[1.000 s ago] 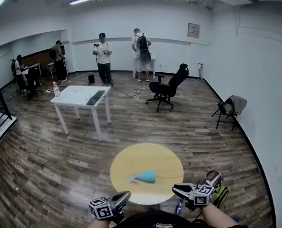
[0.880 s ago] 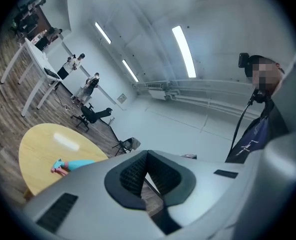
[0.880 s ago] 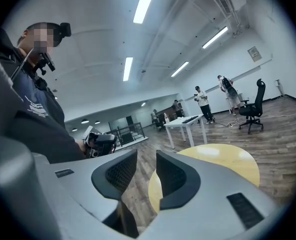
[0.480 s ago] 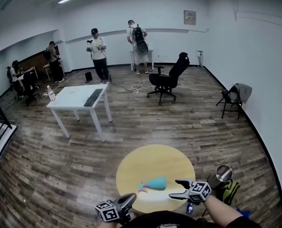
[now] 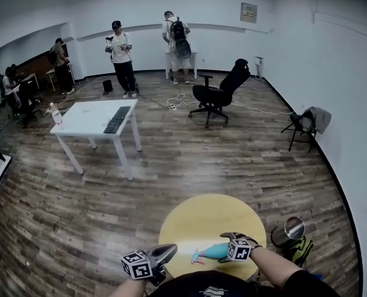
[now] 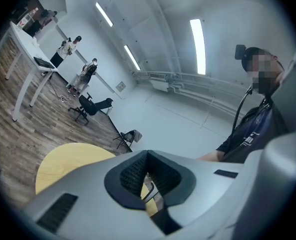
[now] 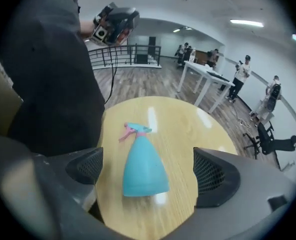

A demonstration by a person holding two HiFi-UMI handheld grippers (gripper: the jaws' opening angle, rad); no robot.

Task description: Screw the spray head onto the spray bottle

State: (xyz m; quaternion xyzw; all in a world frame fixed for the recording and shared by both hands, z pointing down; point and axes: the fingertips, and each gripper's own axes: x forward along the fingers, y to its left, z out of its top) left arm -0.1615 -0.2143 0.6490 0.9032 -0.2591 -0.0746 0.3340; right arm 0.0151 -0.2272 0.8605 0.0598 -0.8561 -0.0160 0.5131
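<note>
A teal cone-shaped spray bottle (image 5: 215, 250) (image 7: 144, 166) lies on its side on the round yellow table (image 5: 208, 218). Its teal spray head with a pink trigger (image 7: 132, 129) sits at the neck and points toward me. My right gripper (image 5: 229, 242) (image 7: 150, 171) hangs tilted down over the bottle's wide base. Its jaws have just been opening and now stand wide, with the bottle between them and neither pad touching it. My left gripper (image 5: 163, 252) (image 6: 147, 176) is shut and empty, held level at the table's near left edge.
A white table (image 5: 84, 125) with a keyboard stands at the left, an office chair (image 5: 219, 94) behind. A metal bin (image 5: 288, 231) and a green bag sit on the floor right of the round table. Several people stand at the far wall. My own torso is close to the table edge.
My right gripper has dropped from beside the table down over the bottle, tilting downward, and its jaws have spread wide. The left gripper has shifted a little to the right.
</note>
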